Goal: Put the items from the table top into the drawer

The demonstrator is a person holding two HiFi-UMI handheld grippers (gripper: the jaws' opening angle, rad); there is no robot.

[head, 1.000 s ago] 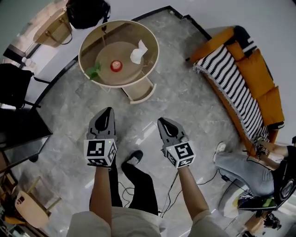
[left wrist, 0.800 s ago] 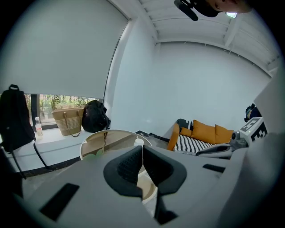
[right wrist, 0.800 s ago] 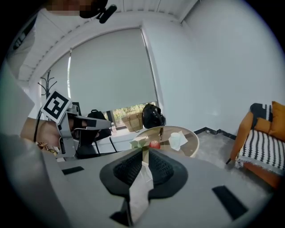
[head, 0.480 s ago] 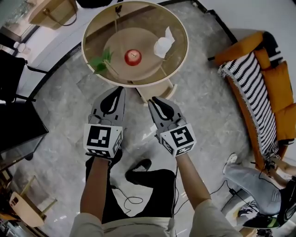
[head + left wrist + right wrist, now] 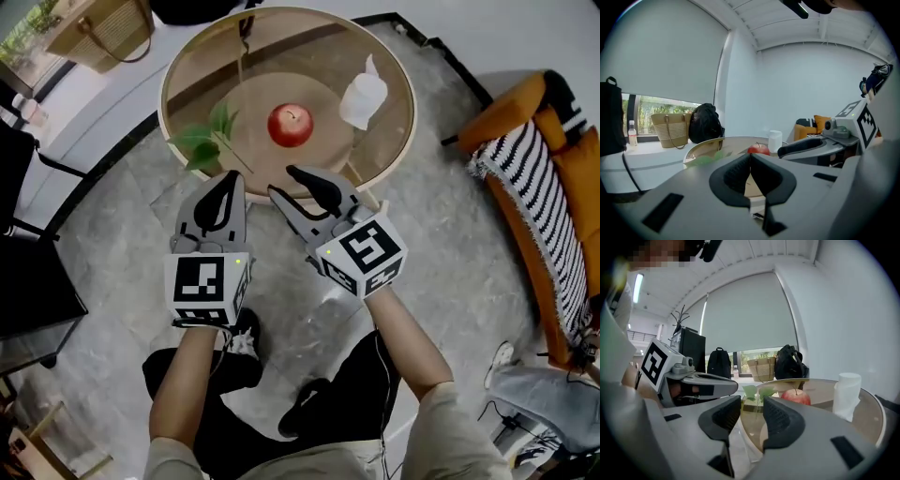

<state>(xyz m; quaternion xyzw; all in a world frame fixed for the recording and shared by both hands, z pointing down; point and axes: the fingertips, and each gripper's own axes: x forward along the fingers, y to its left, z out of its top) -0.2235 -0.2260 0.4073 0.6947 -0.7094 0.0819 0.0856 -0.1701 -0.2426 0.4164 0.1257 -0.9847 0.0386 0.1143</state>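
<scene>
You are bringing both grippers in toward the near edge of the round table (image 5: 398,141); no item is picked up yet. The left gripper (image 5: 225,180) is clenched and holding nothing. The right gripper (image 5: 289,182) is released, its jaws have just been opening and nothing is sitting between them. The apple (image 5: 291,125) is sitting near the middle of the table, the white paper roll (image 5: 364,97) toward its right edge, and the green leaves (image 5: 204,141) by its left edge, all well apart from each other. The drawer (image 5: 371,198) is sitting under the near edge, with only a corner showing past the right gripper. Judgement: the apple is lying closest ahead of the right jaws, so you are best widening them further before reaching, as the present gap is looking too narrow for it. Be approaching level and be closing across its middle, since a round fruit is likely rolling if nudged. Check how far the drawer is open before carrying.
</scene>
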